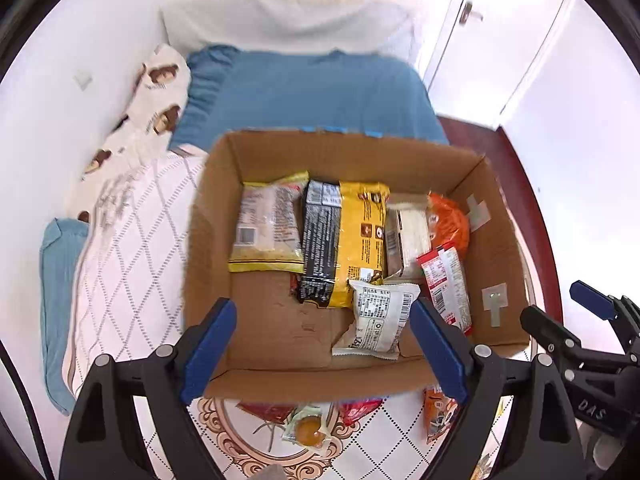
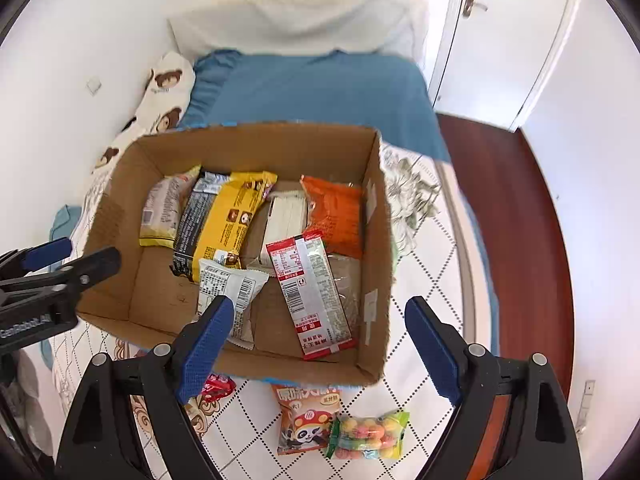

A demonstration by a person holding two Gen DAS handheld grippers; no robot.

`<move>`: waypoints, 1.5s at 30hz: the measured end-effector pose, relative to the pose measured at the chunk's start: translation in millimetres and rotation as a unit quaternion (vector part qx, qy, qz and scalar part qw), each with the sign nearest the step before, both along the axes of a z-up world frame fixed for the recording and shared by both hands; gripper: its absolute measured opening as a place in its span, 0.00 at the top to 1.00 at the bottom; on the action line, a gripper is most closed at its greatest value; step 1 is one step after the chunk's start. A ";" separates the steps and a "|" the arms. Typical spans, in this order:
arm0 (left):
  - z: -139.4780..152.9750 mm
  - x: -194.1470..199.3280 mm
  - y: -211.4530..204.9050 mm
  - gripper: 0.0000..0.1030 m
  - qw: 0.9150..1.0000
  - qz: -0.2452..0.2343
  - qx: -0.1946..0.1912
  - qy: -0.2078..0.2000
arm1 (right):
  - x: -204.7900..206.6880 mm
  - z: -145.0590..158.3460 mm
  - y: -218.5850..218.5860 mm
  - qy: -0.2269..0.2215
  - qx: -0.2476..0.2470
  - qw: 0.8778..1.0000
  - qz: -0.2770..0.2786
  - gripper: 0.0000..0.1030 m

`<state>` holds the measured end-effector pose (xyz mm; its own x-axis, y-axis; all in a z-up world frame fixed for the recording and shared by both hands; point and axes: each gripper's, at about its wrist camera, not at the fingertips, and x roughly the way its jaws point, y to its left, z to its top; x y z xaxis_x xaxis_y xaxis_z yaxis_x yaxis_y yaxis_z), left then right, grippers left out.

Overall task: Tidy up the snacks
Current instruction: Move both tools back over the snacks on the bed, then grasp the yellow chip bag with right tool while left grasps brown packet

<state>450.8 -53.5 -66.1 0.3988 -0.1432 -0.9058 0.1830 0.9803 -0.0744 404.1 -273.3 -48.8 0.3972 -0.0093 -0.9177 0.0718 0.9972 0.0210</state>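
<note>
Snacks lay packed in an open cardboard box (image 1: 496, 240) standing on a quilted bed cover (image 1: 132, 240). Inside it, a pale yellow-edged packet (image 1: 268, 228) sat at the left, beside a black and yellow packet (image 1: 344, 240), with a cream wafer pack (image 1: 408, 236) and an orange bag (image 1: 450, 220) toward the right wall. A white wrapper (image 1: 380, 316) and a red and silver packet (image 2: 312, 292) lay nearer the front. Outside the box, on the cover, rested a panda-print pouch (image 2: 306, 420) and a bag of coloured candies (image 2: 368, 434), touching each other. The left gripper (image 1: 324, 356) hovered above the box's front wall, jaws spread and holding nothing. The right gripper (image 2: 320, 356) likewise had its jaws spread wide and empty.
</note>
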 end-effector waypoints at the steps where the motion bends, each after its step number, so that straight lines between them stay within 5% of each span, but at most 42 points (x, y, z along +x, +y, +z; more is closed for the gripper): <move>1: 3.4 -7.1 2.3 0.14 1.000 0.001 0.001 -0.013 | -6.0 5.2 0.6 -0.010 -0.003 1.000 -0.001 0.13; 14: 58.4 -87.8 22.1 0.14 0.995 -0.002 -0.017 -0.099 | -92.5 67.1 19.5 -0.113 0.006 0.994 -0.005 0.13; 19: 55.4 -115.0 35.9 0.14 0.995 0.001 -0.008 -0.097 | -125.3 61.6 12.9 -0.092 0.058 0.994 -0.025 0.13; 26: -14.7 -161.0 44.0 0.14 0.998 -0.022 0.045 -0.026 | -192.1 -13.8 -14.4 0.020 0.100 0.993 -0.053 0.07; 30: -69.4 -181.5 38.8 0.14 0.996 -0.041 0.059 0.046 | -238.9 -69.0 -21.7 0.124 0.046 0.991 -0.031 0.07; 34: -110.7 -195.9 33.0 0.14 0.992 -0.052 0.063 0.100 | -279.8 -127.5 -49.4 0.192 0.126 0.967 -0.112 0.07; 37: -130.1 -198.1 34.7 0.14 0.988 -0.049 0.074 0.124 | -291.3 -160.7 -63.5 0.198 0.170 0.949 -0.176 0.07; 40: -138.9 -191.7 39.4 0.14 0.987 -0.052 0.094 0.121 | -294.0 -188.8 -71.5 0.194 0.205 0.931 -0.233 0.13; 42: -138.9 -182.8 40.2 0.14 0.986 -0.062 0.118 0.098 | -288.7 -202.4 -70.4 0.195 0.204 0.926 -0.250 0.36; 45: -137.1 -161.8 36.8 0.14 0.980 -0.091 0.169 0.047 | -276.9 -204.0 -57.0 0.176 0.188 0.938 -0.229 0.38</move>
<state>289.0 -16.7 -203.1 0.3068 0.1110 -0.9453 0.3657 0.9032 0.2248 127.2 -330.2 -252.8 0.1015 0.2468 -0.9637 0.5605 0.7862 0.2603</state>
